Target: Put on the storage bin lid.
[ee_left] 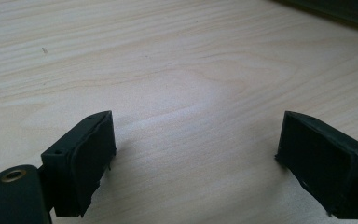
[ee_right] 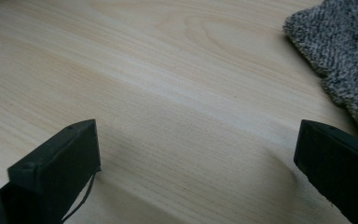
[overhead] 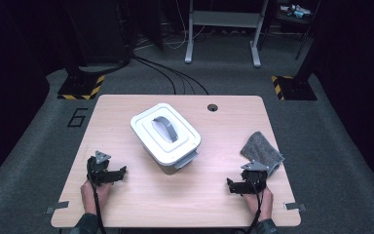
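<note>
A white lidded box (overhead: 165, 134) with a grey handle on top stands in the middle of the wooden table (overhead: 126, 107), turned at an angle. A grey folded cloth (overhead: 262, 150) lies near the right edge, and its fuzzy corner (ee_right: 342, 51) reaches into the right gripper view. My left gripper (overhead: 106, 170) rests low at the front left, open, with bare wood between its jaws (ee_left: 196, 154). At the front right my right gripper (overhead: 246, 179) is open too, just in front of the cloth, nothing between its jaws (ee_right: 196, 158).
A round cable hole (overhead: 212, 107) sits near the table's far edge. Beyond the table are floor cables (overhead: 173, 73), a metal frame's legs (overhead: 221, 34) and yellow-black striped feet (overhead: 80, 87). Small metal brackets (overhead: 57, 208) stick out at the front corners.
</note>
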A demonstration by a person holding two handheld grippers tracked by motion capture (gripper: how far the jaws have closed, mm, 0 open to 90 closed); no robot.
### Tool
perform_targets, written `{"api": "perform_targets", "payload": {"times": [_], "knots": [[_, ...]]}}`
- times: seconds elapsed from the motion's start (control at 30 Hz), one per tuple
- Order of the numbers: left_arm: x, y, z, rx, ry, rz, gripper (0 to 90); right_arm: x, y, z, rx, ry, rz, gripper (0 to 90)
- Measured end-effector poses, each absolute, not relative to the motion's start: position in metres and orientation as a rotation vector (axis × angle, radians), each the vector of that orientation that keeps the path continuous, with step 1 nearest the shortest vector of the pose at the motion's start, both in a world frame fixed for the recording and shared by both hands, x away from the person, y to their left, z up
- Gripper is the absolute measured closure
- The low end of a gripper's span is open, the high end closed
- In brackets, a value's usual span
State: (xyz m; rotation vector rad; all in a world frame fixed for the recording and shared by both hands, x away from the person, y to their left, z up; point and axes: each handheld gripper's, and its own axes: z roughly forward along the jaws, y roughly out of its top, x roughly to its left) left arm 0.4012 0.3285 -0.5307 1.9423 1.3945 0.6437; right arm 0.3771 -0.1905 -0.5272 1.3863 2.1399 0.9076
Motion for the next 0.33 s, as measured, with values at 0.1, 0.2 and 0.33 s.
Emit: {"api": "perform_targets", "payload": {"times": [0.1, 0.2, 0.33], "knots": [[0.4011, 0.3283, -0.5307, 1.940, 1.398, 0.642, 10.9, 0.3788, -0.1908, -0.5289, 1.380, 2.171, 0.899, 0.0], [0.4012, 0.3285, -0.5307, 1.940, 1.398, 0.644, 10.9, 0.3784, -0.1913, -0.5297, 1.356, 2.185, 0.909, 0.0], [0.4015, 0.3298, -0.5301, 1.943, 1.405, 0.630, 10.9, 0.3793, -0.1921, -0.5299, 1.347, 2.193, 0.917, 0.0]]}}
